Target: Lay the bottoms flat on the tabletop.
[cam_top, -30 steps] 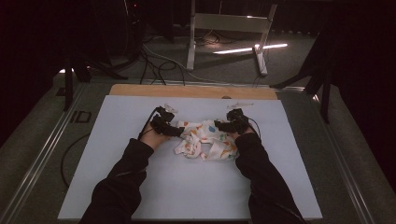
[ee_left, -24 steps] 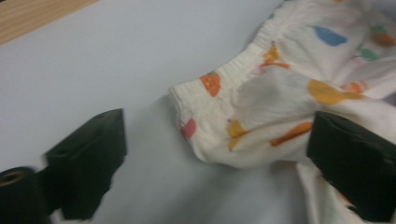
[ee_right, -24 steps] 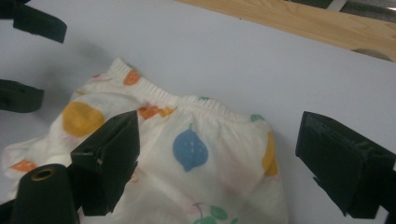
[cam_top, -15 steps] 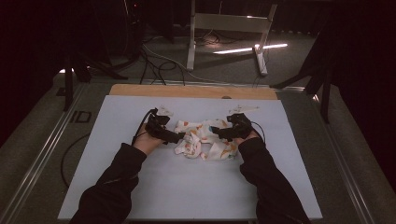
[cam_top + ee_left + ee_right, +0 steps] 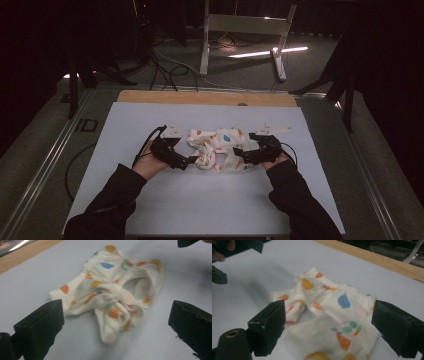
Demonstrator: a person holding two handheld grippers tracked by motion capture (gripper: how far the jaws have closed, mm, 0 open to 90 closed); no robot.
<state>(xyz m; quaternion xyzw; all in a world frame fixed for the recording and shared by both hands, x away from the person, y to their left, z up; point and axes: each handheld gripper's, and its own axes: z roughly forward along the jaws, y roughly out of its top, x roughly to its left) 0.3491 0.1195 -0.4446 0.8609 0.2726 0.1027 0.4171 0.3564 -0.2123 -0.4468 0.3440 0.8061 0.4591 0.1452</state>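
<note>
Step in hand, by judgement: regrasp crumpled garment to spread it flat.

Advice: pick elastic waistband edge, one corner per gripper, pull apart evenly, avoid pinching bunched folds.

Left gripper [image 5: 186, 161]: at garment's 9 o'clock, jaws just opened wide, nothing between.

Right gripper [image 5: 239, 155]: at 3 o'clock, likewise released, jaws just opened.

Small white cotton garment with orange, blue, green spots [image 5: 218, 149]: mid pale blue mat [image 5: 200, 200], rumpled, twisted, leg openings folded over.
</note>
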